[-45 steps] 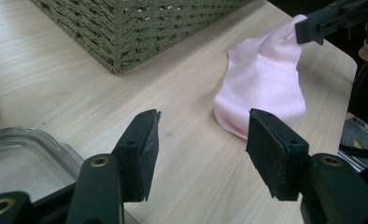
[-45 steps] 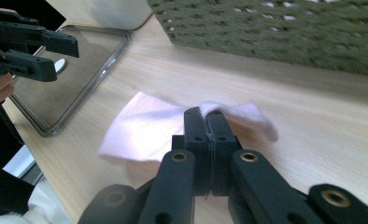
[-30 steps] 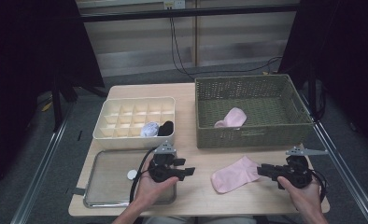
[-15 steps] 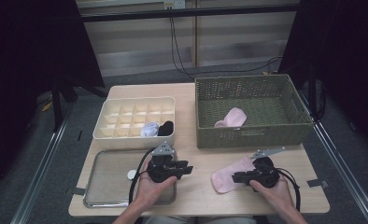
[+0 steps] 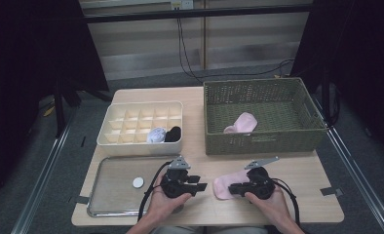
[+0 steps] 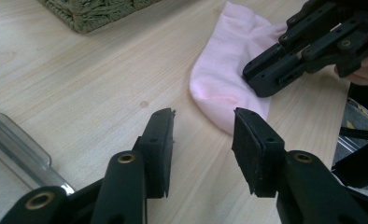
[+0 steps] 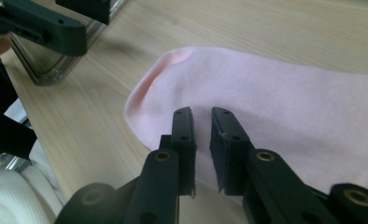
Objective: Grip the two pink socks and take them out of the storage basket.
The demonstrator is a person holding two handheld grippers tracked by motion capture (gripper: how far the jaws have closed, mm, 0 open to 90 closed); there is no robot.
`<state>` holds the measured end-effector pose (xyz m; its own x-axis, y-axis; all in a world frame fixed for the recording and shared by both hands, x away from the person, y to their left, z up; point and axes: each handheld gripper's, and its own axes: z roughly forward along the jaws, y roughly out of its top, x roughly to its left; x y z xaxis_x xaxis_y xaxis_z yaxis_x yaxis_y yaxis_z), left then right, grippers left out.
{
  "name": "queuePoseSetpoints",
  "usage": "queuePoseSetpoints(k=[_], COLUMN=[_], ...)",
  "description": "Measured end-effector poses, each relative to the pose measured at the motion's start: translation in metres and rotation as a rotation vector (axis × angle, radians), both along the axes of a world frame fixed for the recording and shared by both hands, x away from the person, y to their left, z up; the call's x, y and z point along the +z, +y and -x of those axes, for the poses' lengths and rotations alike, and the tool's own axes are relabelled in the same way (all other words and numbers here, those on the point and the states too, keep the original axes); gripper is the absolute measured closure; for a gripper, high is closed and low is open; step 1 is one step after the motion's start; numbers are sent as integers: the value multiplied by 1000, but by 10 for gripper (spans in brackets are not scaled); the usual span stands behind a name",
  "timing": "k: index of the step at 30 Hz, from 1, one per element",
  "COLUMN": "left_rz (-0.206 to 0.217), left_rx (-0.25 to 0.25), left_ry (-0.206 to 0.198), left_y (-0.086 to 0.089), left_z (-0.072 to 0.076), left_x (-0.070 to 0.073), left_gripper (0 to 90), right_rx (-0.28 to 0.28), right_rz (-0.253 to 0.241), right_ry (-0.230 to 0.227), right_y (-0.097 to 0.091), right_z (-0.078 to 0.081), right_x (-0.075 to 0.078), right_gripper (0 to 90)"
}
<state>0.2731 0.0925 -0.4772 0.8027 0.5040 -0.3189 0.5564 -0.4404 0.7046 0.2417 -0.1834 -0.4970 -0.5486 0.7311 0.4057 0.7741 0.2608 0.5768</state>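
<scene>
A pink sock (image 5: 224,186) lies flat on the wooden table near the front edge. My right gripper (image 5: 232,189) rests over its toe end. Its jaws (image 7: 203,112) have just been closing and stand a narrow gap apart, with flat sock (image 7: 275,107) showing through the gap and no fabric pinched. My left gripper (image 5: 201,186) points right at the sock from the left. Its jaws (image 6: 203,116) have just been opening and hold nothing. The sock's toe (image 6: 224,70) lies just past their tips, under the right gripper (image 6: 261,84).
A green woven basket (image 5: 278,139) at the back right holds a second pink sock (image 5: 241,123). A cream divided box (image 5: 131,144) at the back left holds a white and a black roll. A metal tray (image 5: 112,204) with a white disc (image 5: 138,182) sits front left.
My right gripper has moved left from the table's right edge onto the pink sock, and its jaws have narrowed. The left hand stayed in place.
</scene>
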Motion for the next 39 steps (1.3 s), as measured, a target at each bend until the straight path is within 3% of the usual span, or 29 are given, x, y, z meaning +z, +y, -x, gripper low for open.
queuePoseSetpoints(k=[4,7,9,12,16,19,23,25,30,34,36,39], left_rz=[-11,-24,-15,-22,-8,-28,-17,-26,-67,-80,-102,-75], left_rx=[-2,-3,23,25,26,46,35,22,25,7,24,64], left_ry=[0,7,48,44,54,38,42,33,4,16,13,8], left_y=[-1,-3,-6,-11,-11,-13,-16,-18,-21,-25,-24,-16], left_z=[-1,-5,-10,-15,-17,-17,-16,-14,-9,-11,-13,-18], left_x=[-2,-5,-9,-12,-9,-10,-10,-9,-11,-15,-17,-12], left_gripper=[536,596,662,672,639,636,637,631,546,526,512,543], right_rx=[19,34,16,-36,-116,-183,-230,-225,-205,-185,-174,-161], right_rz=[-8,-40,-44,-66,-63,-53,3,34,39,57,71,76], right_ry=[-10,-18,-44,-67,-81,-88,-88,-82,-63,-60,-54,-45], right_y=[16,25,25,9,-29,-56,-74,-77,-73,-67,-65,-64], right_z=[-4,-7,-6,-6,-7,-5,-2,-4,-8,-8,-6,-5], right_x=[-1,1,7,19,26,24,16,12,5,5,5,5], right_gripper=[817,805,784,786,779,765,750,740,712,733,777,821])
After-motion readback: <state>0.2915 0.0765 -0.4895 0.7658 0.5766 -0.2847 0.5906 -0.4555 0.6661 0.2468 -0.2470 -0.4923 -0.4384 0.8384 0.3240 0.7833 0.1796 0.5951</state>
